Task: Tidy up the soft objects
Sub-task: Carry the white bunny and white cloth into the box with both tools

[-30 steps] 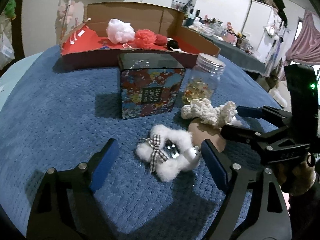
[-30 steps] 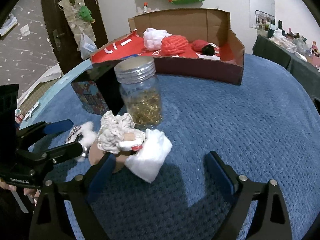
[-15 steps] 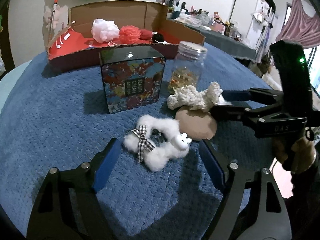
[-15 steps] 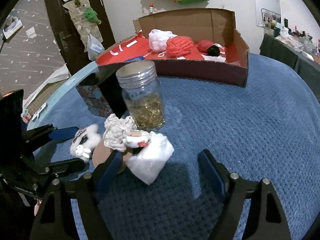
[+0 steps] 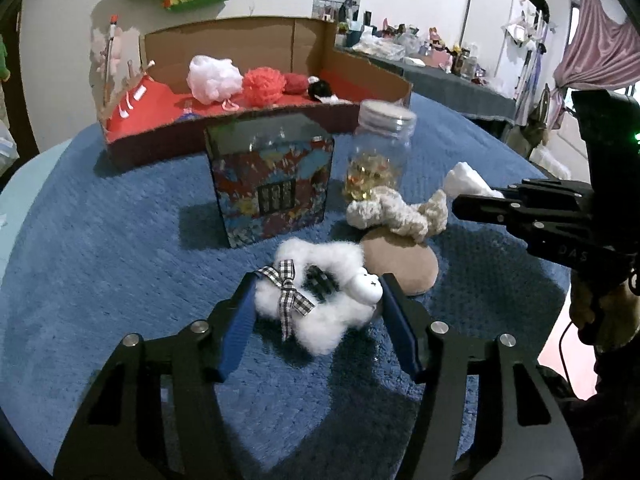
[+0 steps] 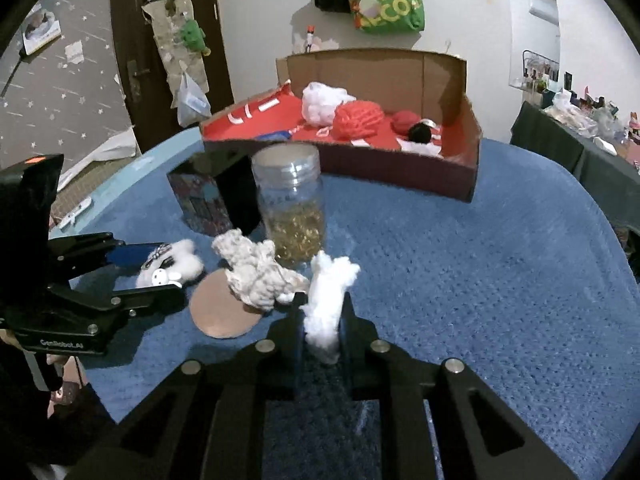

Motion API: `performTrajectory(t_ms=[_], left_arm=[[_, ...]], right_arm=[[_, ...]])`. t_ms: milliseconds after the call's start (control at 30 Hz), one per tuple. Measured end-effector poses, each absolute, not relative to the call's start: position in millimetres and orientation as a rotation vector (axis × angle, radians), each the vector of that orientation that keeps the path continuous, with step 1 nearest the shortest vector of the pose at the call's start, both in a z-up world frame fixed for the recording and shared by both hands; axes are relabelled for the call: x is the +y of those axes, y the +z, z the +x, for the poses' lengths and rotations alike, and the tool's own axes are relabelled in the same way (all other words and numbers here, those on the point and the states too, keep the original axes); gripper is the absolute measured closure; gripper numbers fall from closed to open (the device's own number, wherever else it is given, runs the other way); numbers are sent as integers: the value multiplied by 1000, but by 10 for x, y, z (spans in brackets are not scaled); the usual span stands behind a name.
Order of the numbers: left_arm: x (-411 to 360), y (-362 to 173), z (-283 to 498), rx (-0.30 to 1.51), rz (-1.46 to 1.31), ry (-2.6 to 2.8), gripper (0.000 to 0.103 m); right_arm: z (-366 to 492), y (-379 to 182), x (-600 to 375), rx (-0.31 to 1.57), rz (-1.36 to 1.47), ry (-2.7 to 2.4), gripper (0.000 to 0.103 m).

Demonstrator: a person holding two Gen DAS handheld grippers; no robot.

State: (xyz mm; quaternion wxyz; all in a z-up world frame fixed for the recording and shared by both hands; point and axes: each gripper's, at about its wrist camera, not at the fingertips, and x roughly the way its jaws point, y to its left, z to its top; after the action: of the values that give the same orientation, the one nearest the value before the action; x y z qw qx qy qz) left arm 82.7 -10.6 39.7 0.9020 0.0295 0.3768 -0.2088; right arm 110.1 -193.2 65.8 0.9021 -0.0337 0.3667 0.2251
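Left wrist view: the left gripper [image 5: 320, 300] has its 2 blue-padded fingers [image 5: 236, 328] closed against the sides of a white fluffy scrunchie [image 5: 316, 312], which carries a black-and-white checked bow and a small white bunny charm and lies on the blue textured cloth [image 5: 100, 264]. At 1 o'clock from the scrunchie, touching it, lies a tan round pad [image 5: 404, 264], with a cream crocheted piece [image 5: 396, 212] resting on its far edge.

Right wrist view: the right gripper [image 6: 322, 320] is clamped on a white cotton tuft [image 6: 326, 300], which stands up between its fingers just off the cloth. At 11 o'clock from the tuft stands a clear jar [image 6: 290, 204] with a grey screw lid and golden contents; left of it is a dark patterned box [image 6: 208, 196], whose label is too blurred to read.

At 12 o'clock sits an open cardboard box [image 6: 440, 176] with a red lining, holding a white puff [image 6: 322, 102], a red-orange knitted ball [image 6: 358, 120], a smaller red ball [image 6: 404, 120] and a black pompom [image 6: 420, 133]. A green bag [image 6: 390, 0] on the wall reads "MEG" and "ECO". The left gripper body reads "GenRobot.AI".
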Motion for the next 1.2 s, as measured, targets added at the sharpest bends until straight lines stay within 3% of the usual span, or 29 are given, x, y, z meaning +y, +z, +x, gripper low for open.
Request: performTrajectory(t_ms=[633, 1200], left_arm=[[311, 497, 899, 809, 70, -312, 45], [721, 826, 1800, 801, 29, -388, 45]], right_arm=[[1226, 647, -2017, 796, -67, 392, 87], [2056, 858, -2013, 843, -27, 461, 87]])
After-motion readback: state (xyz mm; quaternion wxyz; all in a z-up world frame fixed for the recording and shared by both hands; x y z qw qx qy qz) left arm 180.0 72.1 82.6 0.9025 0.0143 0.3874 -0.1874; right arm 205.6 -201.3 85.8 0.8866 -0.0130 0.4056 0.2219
